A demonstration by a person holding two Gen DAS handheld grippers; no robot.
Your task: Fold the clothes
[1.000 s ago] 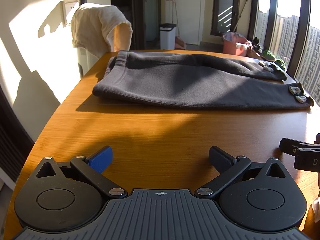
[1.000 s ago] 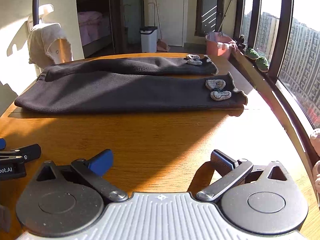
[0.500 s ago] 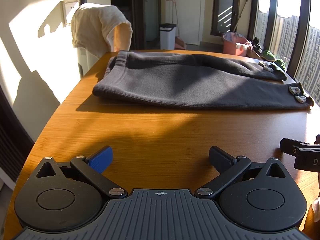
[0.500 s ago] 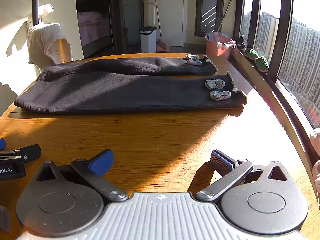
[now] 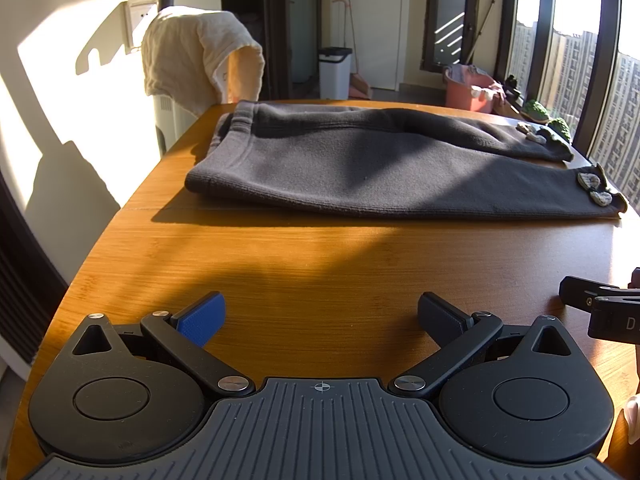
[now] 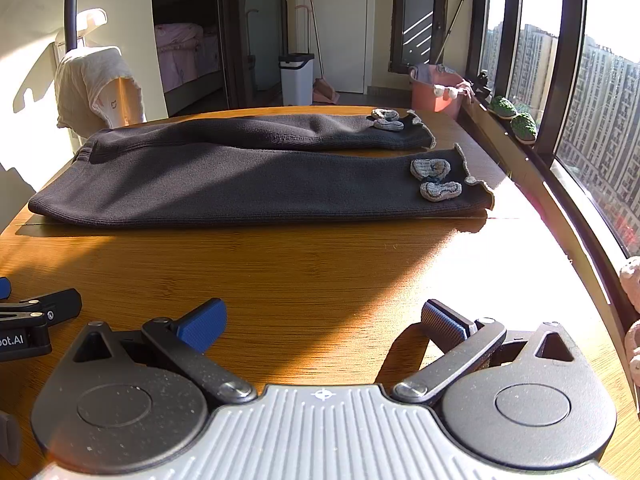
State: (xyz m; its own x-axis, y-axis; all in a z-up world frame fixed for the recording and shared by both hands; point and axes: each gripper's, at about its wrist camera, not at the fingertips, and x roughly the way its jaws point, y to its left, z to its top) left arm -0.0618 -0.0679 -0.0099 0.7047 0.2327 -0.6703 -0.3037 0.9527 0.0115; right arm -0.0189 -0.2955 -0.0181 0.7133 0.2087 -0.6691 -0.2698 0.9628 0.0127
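A pair of dark grey knit trousers (image 5: 380, 164) lies flat across the far half of the wooden table (image 5: 320, 264), waistband to the left, leg cuffs with grey bows to the right; it also shows in the right wrist view (image 6: 248, 184). My left gripper (image 5: 320, 316) is open and empty, low over the table's near edge, well short of the trousers. My right gripper (image 6: 324, 324) is open and empty beside it, to its right. Each gripper shows at the edge of the other's view.
A cream towel (image 5: 196, 56) hangs over a chair at the table's far left. A white bin (image 5: 334, 72) and a pink basin (image 5: 468, 90) stand on the floor beyond. A window sill with small green plants (image 6: 516, 120) runs along the right.
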